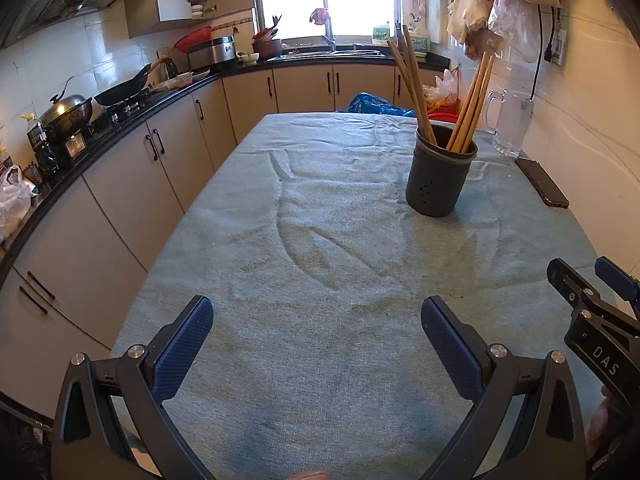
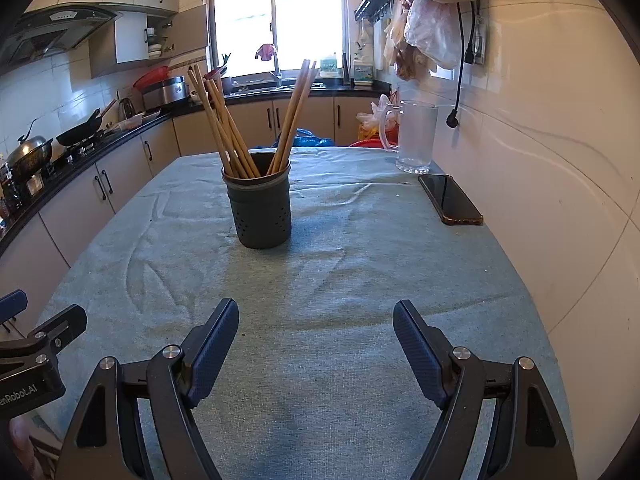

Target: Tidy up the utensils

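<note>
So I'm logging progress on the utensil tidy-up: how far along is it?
It looks essentially finished. Done: the chopsticks all stand in the dark holder, and no loose utensils show on the tablecloth. In hand: nothing; the left tool and right tool are both open and empty, short of the holder. Left: nothing visible to put away.

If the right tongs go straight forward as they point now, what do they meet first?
Probably the dark utensil holder with the chopsticks, slightly left of the open right tongs' line. Before it, only bare tablecloth shows; depth is uncertain.
</note>
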`<state>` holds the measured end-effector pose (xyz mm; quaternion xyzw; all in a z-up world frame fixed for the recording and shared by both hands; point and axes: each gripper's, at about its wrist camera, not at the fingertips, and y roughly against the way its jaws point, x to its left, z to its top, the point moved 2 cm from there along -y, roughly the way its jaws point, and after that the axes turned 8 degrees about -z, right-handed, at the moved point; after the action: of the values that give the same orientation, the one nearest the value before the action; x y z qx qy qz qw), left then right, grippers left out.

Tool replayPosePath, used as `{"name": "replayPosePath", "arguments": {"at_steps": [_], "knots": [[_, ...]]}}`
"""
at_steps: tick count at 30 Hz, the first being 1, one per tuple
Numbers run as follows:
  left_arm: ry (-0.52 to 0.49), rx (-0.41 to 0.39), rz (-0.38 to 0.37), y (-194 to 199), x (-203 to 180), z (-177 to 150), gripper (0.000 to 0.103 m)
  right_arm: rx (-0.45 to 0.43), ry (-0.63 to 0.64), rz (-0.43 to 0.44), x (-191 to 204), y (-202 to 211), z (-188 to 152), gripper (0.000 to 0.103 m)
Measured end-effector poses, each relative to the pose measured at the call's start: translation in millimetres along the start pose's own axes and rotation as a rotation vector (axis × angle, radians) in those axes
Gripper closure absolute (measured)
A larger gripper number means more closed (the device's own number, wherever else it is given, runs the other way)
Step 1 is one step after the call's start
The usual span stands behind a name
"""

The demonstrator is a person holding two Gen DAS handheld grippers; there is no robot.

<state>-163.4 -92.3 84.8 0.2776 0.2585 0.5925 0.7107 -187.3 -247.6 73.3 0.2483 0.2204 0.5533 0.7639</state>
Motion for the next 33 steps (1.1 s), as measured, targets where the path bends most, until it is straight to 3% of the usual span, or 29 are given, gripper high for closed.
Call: {"name": "replayPosePath", "arguments": {"at_steps": [20, 26, 33], "knots": [[-0.022, -0.026, -0.005, 2.0, -3.4, 6.9, 0.000, -0.033, 0.013, 0.001, 2.1, -0.4, 8.0, 0.019], [-0.015, -0.105, -0.030, 11.9, -2.4, 25.1, 0.000, -0.040, 0.011, 0.009, 2.3, -3.5, 11.6, 0.019], [-0.039, -0.249, -0.015, 35.7, -11.3, 38.6, 0.000, -0.129, -0.016, 0.014, -1.4, 10.4, 20.5, 0.019]]}}
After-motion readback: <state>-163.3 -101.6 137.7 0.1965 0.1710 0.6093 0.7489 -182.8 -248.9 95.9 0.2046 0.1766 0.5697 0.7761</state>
